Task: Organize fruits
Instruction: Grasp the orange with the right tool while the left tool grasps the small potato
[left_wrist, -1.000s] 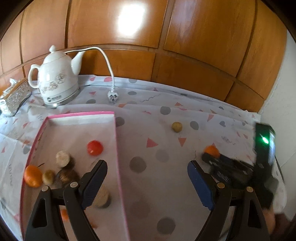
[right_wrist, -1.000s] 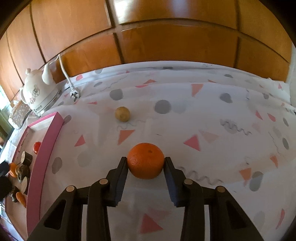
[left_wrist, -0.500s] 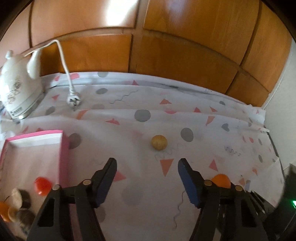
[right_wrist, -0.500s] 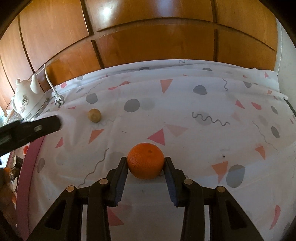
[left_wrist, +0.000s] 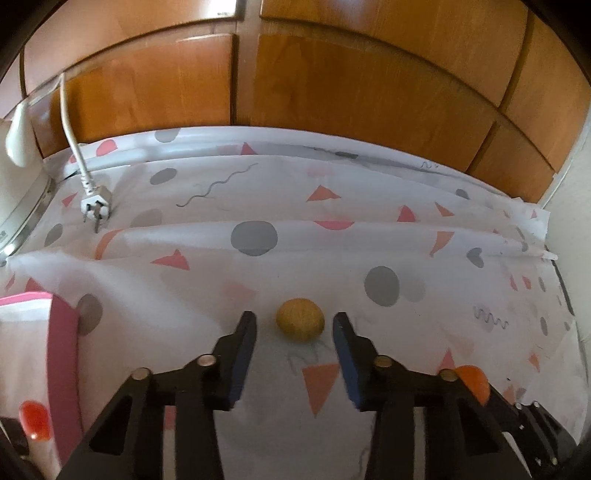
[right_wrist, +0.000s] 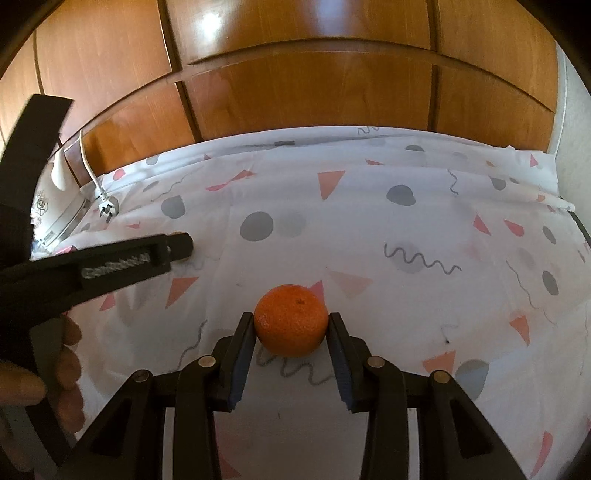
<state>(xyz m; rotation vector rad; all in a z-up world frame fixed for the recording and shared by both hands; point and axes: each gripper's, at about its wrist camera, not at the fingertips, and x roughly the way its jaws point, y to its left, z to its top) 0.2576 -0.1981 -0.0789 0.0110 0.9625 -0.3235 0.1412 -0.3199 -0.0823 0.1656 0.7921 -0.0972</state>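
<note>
Right gripper (right_wrist: 291, 326) clamped on the orange (right_wrist: 291, 319), just above the patterned tablecloth (right_wrist: 406, 221). Left gripper (left_wrist: 294, 325) open, fingers straddling a small tan round fruit (left_wrist: 300, 319) on the cloth, not touching. Pink tray (left_wrist: 62, 354) near left.

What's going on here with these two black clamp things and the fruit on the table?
A person is tidying fruit with a hand-held gripper in each hand. The right gripper is shut on an orange. The left gripper is open, its fingers on either side of a small tan fruit lying on the patterned tablecloth, not gripping it. At the left sits a pink-rimmed tray holding a small red fruit.
</note>
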